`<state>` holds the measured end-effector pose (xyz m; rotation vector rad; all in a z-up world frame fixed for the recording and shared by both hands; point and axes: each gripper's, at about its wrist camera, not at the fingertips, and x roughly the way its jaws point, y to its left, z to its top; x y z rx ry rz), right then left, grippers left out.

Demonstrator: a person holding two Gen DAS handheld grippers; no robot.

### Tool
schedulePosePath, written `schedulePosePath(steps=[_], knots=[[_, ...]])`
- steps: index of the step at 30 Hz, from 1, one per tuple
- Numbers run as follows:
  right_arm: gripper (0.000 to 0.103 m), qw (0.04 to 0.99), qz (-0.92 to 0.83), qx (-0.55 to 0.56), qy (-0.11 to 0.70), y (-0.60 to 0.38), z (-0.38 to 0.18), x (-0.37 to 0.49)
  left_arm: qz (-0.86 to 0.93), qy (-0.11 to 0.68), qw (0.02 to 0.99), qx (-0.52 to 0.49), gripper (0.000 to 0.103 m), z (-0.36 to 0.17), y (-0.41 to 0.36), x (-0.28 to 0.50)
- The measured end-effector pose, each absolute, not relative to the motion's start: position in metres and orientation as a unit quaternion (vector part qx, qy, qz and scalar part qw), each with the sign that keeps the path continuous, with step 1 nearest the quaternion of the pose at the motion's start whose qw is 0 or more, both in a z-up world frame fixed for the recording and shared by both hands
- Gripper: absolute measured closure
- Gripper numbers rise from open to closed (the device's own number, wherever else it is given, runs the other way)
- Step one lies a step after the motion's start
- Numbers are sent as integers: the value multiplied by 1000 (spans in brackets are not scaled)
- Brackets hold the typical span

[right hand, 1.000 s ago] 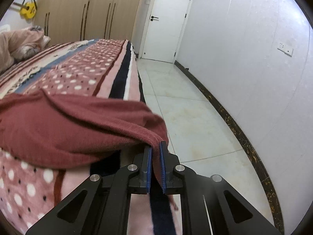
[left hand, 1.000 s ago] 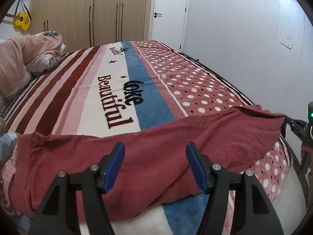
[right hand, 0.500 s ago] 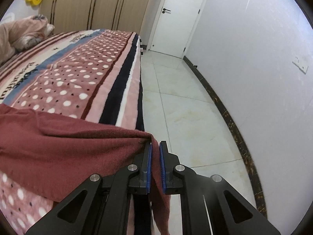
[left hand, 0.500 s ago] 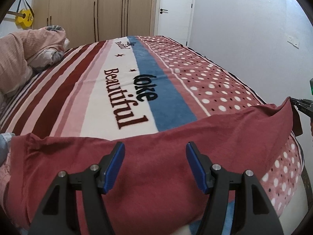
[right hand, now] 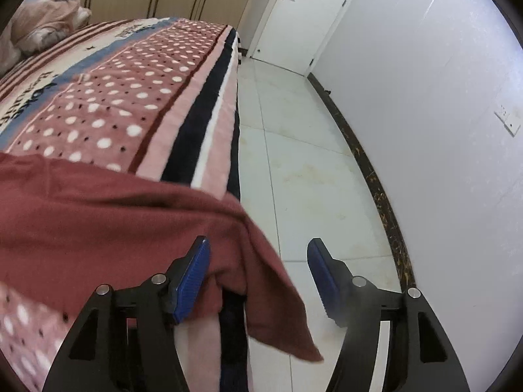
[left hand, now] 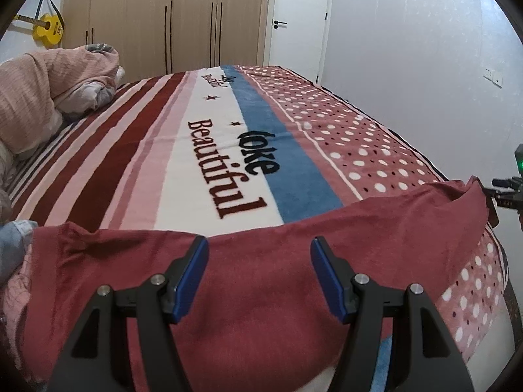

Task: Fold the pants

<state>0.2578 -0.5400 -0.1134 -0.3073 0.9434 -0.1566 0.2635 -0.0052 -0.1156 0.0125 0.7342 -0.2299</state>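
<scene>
Right wrist view: the right gripper (right hand: 258, 274) stands wide open, one corner of the soft maroon knit pants (right hand: 98, 215) drooping between its blue pads off the striped, dotted fleece blanket (right hand: 137, 98). The left gripper (left hand: 260, 274) hovers open over the spread pants. Limp, light, clingy cloth; best pinched at hem or waistband corners. No containers visible.

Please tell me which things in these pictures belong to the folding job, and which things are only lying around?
Part of the job:
- red pants, spread across the near end of the bed
- left tongs, open above the pants
- right tongs, open at the pants' corner hanging off the bed

Only lying around:
- striped blanket
- pink bedding heap
- yellow guitar
- wardrobe
- door
</scene>
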Motion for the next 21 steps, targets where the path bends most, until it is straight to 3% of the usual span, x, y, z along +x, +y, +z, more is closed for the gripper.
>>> schedulePosePath(steps=[6, 9, 10, 11, 12, 21], knots=[[48, 861, -60, -119, 490, -569, -147, 245, -117, 361, 925, 15, 42, -112, -13, 257], [58, 856, -78, -134, 492, -577, -156, 242, -116, 361, 925, 17, 42, -111, -15, 256], [69, 857, -84, -139, 490, -579, -157, 242, -116, 362, 925, 16, 42, -111, -16, 256], [95, 856, -90, -139, 489, -581, -158, 242, -116, 361, 925, 17, 42, -111, -16, 256], [103, 855, -99, -137, 490, -583, -159, 244, -115, 361, 925, 18, 42, -110, -18, 255], [103, 880, -161, -151, 420, -603, -115, 257, -106, 360, 927, 26, 42, -112, -22, 262]])
